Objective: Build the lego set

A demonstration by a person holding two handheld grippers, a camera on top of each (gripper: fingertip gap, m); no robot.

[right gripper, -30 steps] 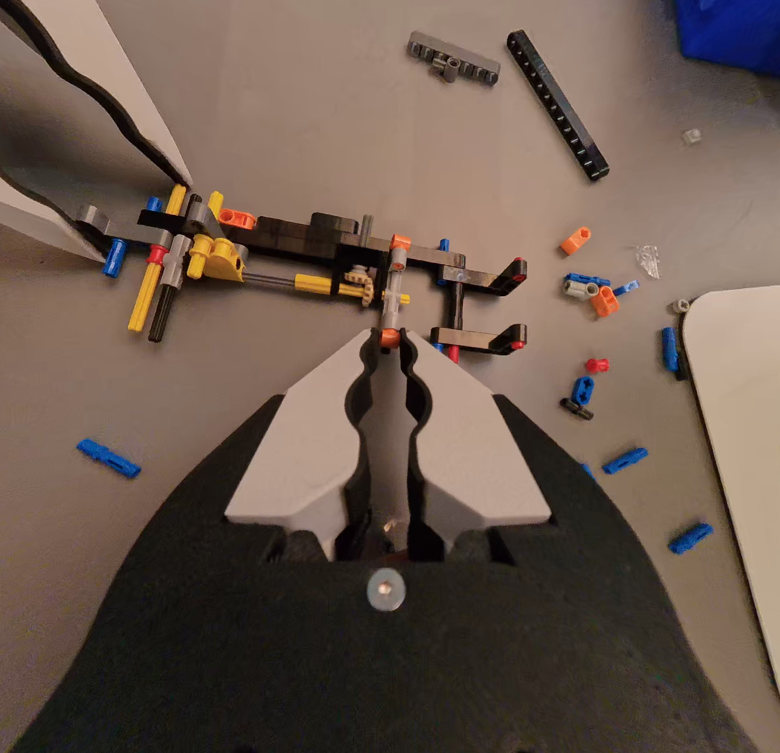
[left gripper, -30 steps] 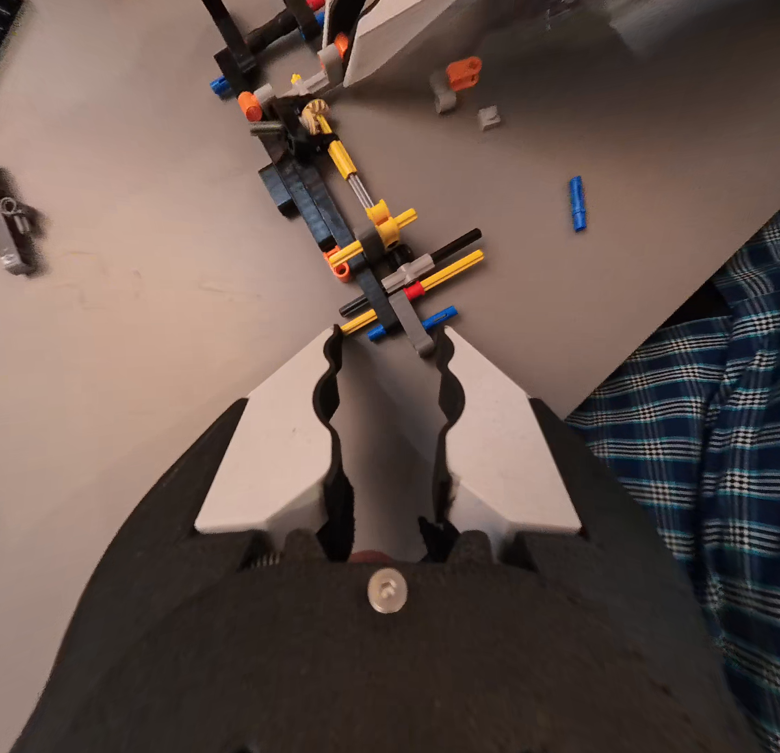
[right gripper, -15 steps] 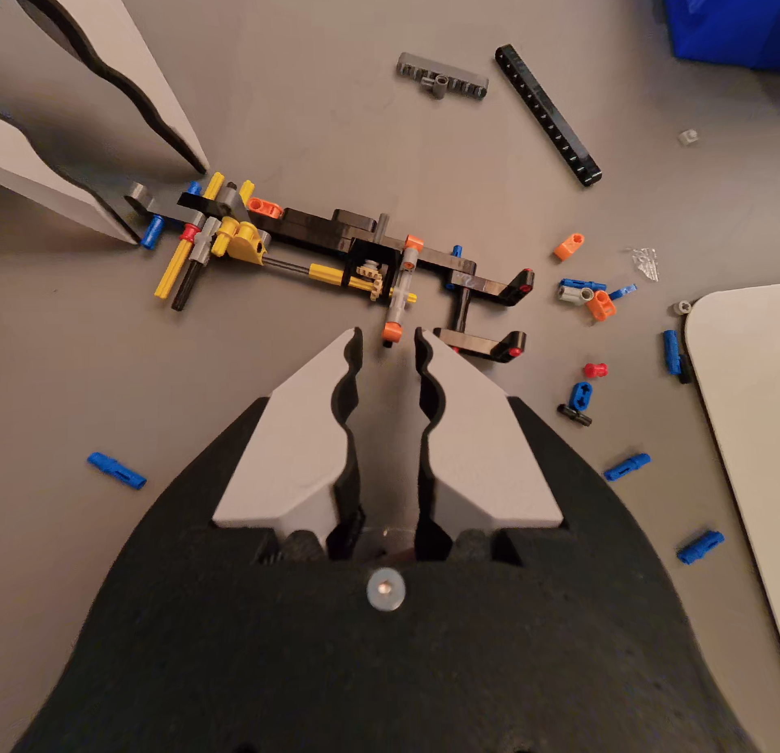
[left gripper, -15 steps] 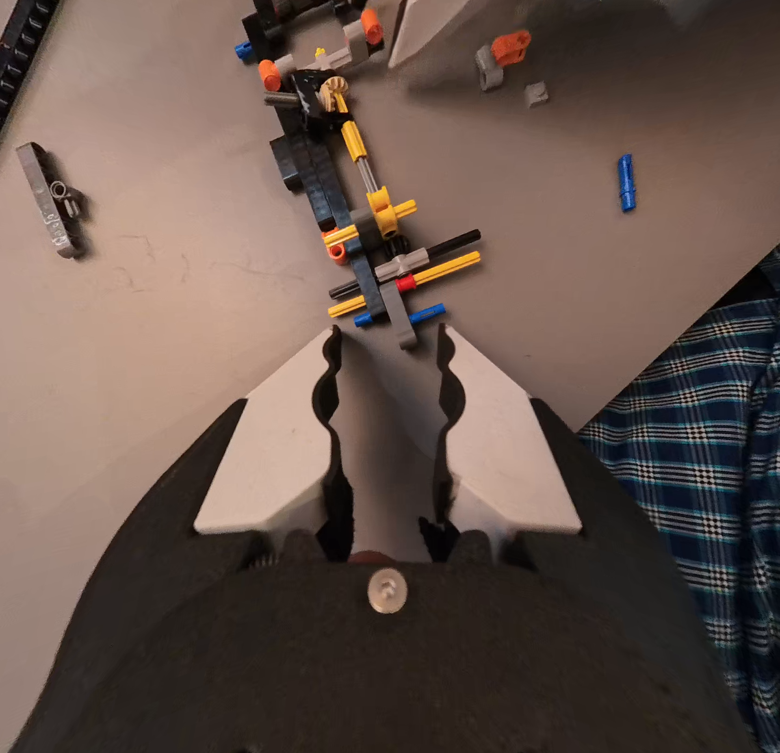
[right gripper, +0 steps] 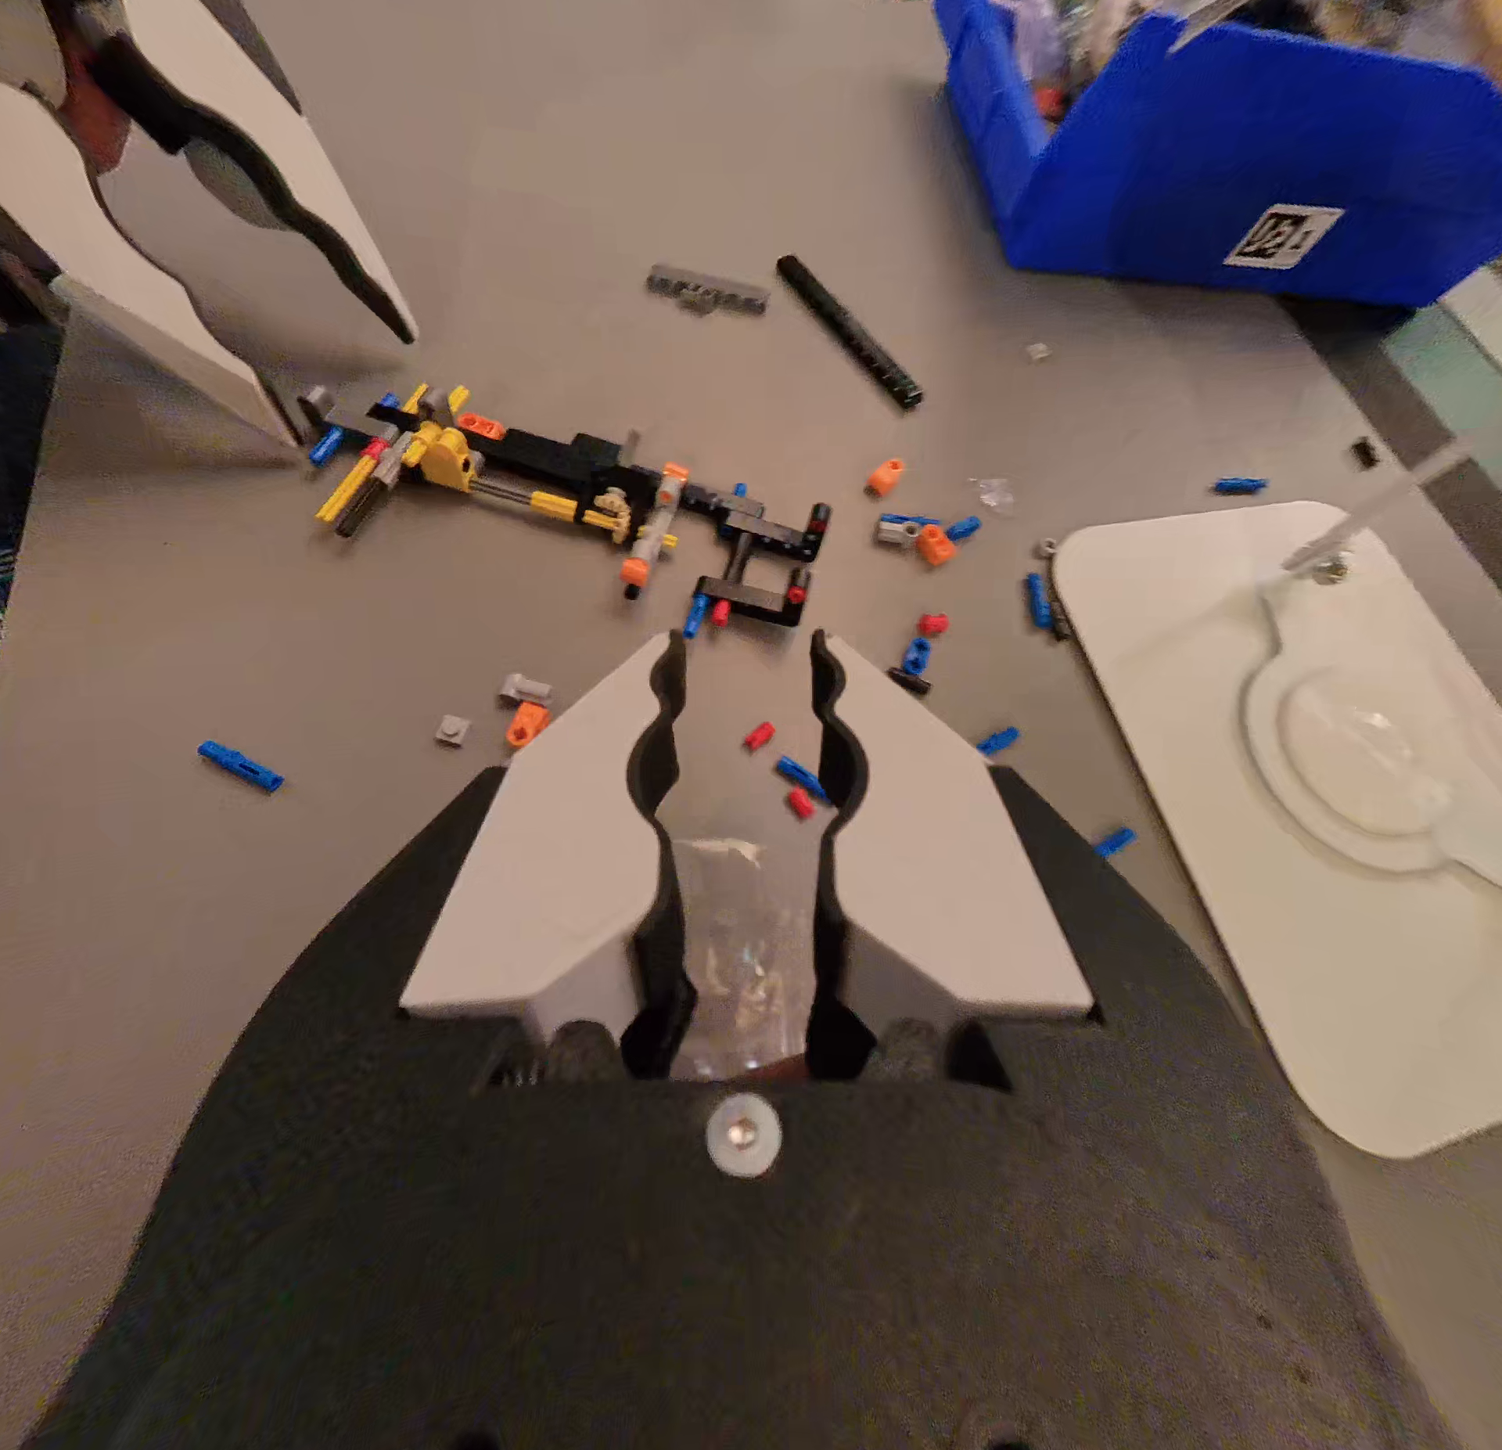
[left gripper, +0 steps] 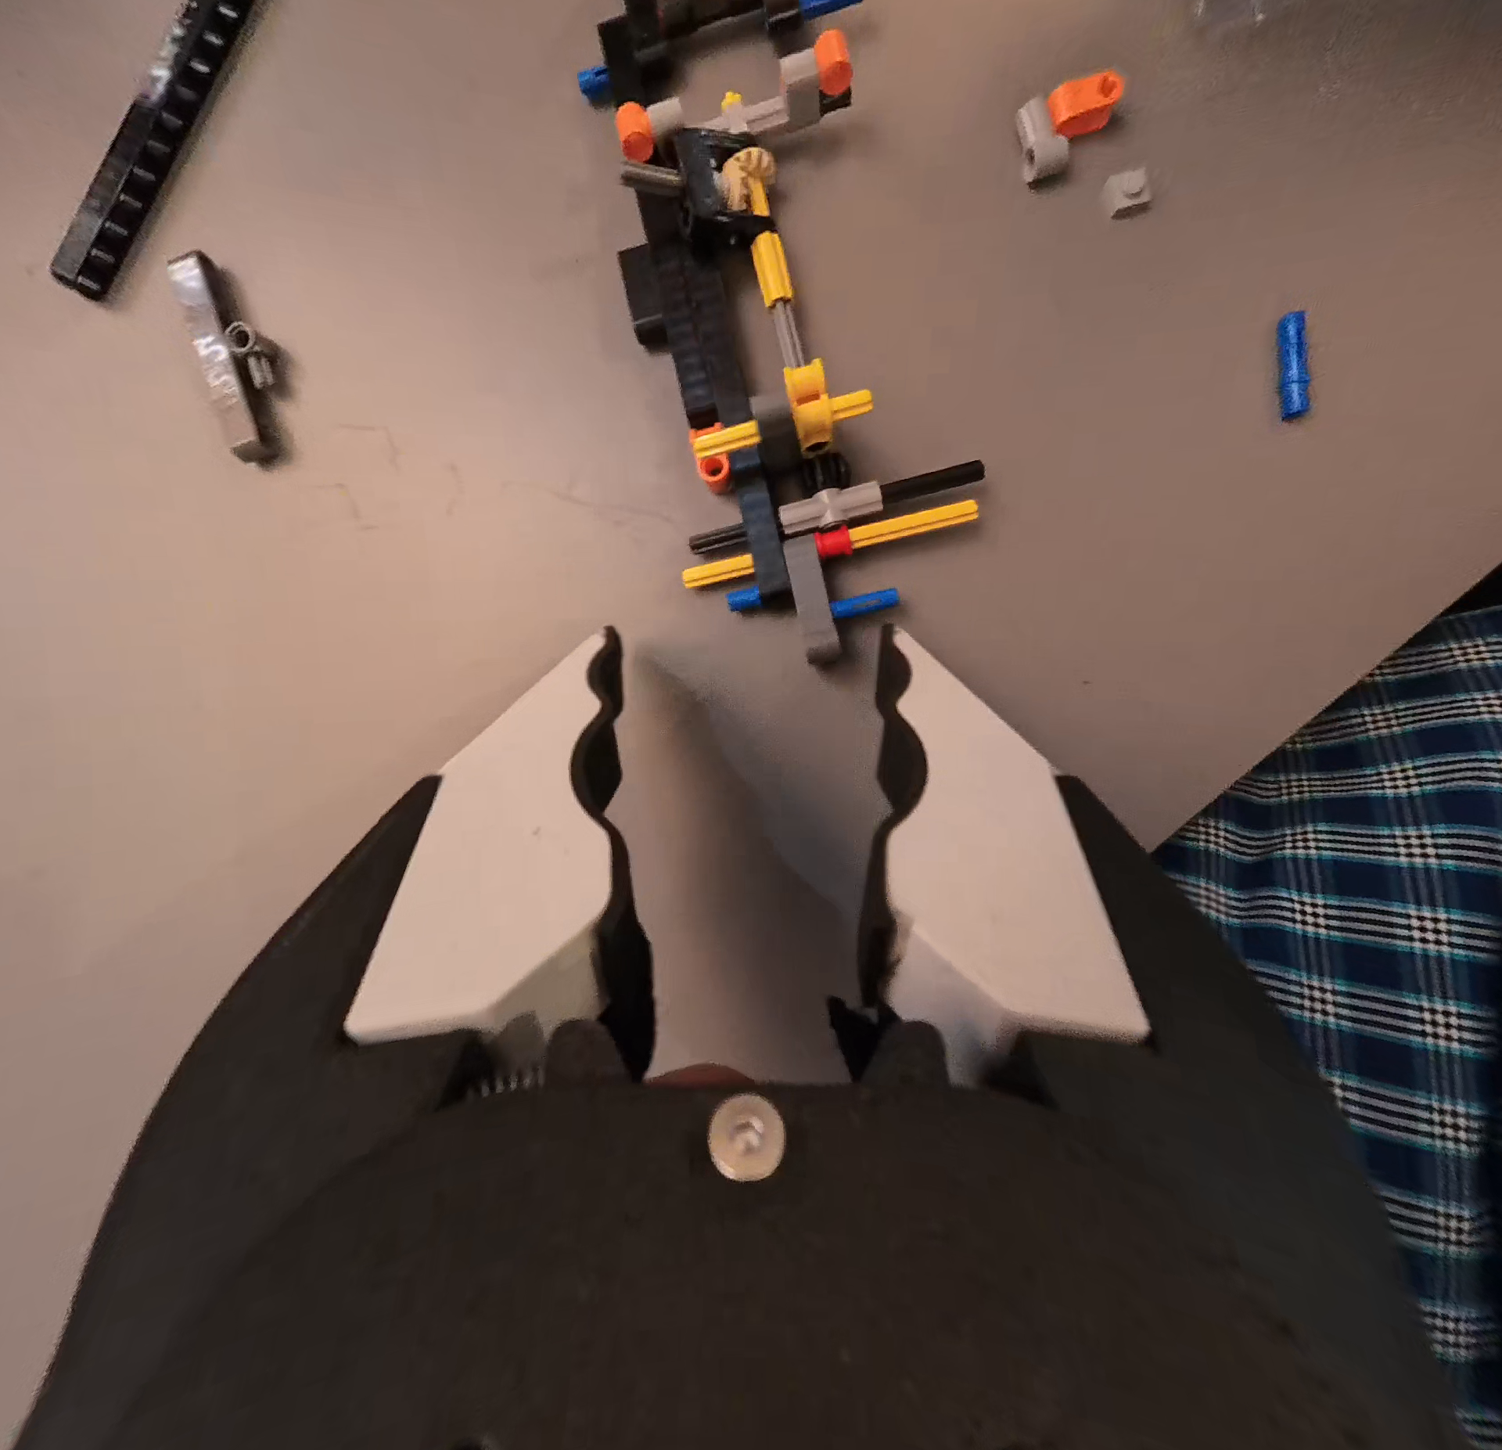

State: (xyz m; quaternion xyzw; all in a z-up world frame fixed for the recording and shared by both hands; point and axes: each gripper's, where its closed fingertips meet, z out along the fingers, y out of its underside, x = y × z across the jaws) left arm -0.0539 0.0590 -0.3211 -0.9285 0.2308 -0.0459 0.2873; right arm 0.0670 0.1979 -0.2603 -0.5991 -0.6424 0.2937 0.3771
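Grey tabletop [right gripper: 569, 151] strewn with loose pins, blue bin [right gripper: 1268, 167] at far right, half-built lego assembly [right gripper: 569, 484] lying flat mid-surface: long black beam spine, yellow axles, orange bushes, forked black end. Left gripper [left gripper: 748, 639] and right gripper [right gripper: 744, 647] both spread wide and empty, hovering just short of opposite ends. Between steps, by the look of it; next move probably calls for picking one loose pin [right gripper: 800, 773] and steadying the build.
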